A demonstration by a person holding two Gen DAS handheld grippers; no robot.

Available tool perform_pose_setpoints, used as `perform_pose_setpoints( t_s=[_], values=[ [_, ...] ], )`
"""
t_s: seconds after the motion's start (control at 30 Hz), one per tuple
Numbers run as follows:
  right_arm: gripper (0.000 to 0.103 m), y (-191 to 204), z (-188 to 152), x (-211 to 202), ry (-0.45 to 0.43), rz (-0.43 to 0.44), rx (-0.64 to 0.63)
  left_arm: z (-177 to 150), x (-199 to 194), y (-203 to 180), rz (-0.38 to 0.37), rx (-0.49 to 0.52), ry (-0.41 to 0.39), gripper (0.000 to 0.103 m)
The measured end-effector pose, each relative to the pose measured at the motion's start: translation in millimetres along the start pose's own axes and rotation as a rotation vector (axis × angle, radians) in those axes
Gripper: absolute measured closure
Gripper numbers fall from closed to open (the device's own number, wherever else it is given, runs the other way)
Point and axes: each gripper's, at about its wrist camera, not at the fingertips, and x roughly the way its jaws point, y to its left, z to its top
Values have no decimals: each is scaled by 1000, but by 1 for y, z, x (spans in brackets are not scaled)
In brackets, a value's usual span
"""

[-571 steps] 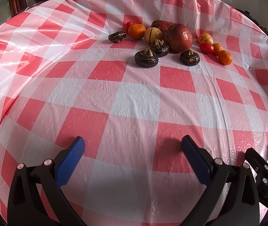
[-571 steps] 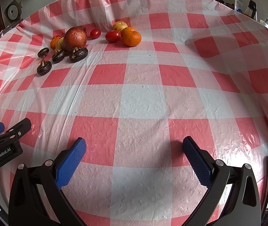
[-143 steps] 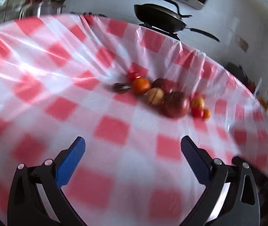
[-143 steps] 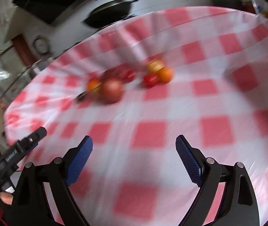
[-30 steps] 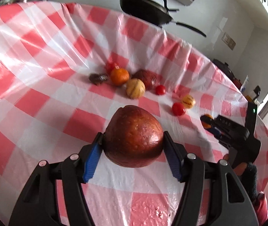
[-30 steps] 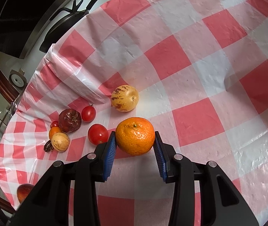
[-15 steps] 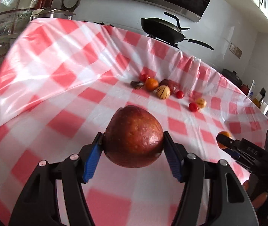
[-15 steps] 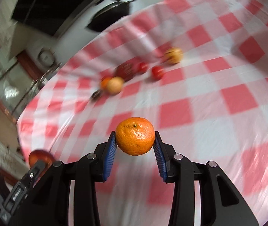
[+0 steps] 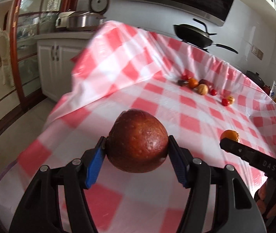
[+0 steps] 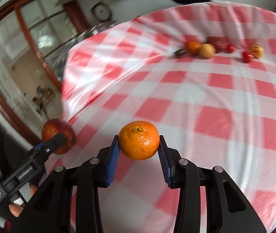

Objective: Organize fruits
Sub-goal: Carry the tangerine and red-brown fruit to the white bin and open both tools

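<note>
My left gripper point(image 9: 137, 151) is shut on a big dark red pomegranate point(image 9: 138, 143) and holds it above the near left part of the checked table. My right gripper point(image 10: 138, 145) is shut on an orange mandarin point(image 10: 138, 139) held above the table. The mandarin also shows at the right of the left wrist view point(image 9: 229, 135), and the pomegranate at the left of the right wrist view point(image 10: 57, 134). The other fruits sit far back in a loose group: an orange point(image 9: 192, 83), a striped yellow fruit point(image 9: 202, 89), small red tomatoes point(image 9: 224, 102).
The red-and-white checked tablecloth point(image 9: 157, 101) drapes over the table's left edge. A white cabinet point(image 9: 54, 66) with pots stands to the left. A black wok point(image 9: 193, 35) sits behind the table's far edge.
Both grippers have pulled back toward the near left of the table with their fruits still held. The fruit group looks smaller and farther away. The views have swung left toward the cabinet.
</note>
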Motion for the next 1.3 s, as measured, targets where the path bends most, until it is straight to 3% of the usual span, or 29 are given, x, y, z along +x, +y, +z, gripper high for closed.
perform_pose_setpoints(
  t_s=[0.37,0.7,0.9,1.1,1.3],
  values=[
    [63,92,-35,23,115,96,-222,-35,-41,70,91,-84,-4,40],
    [63,189,-87,26,186,271,-545,-60,-89,125,196,-159,-39,40],
    [63,221,-131,51,311,315,-691,-91,-78,164,277,-223,55,40],
    [63,239,-169,99,478,260,-806,-128,-38,196,357,-278,260,40],
    [63,253,-197,138,628,210,-884,-150,-12,219,387,-309,403,40]
  ],
)
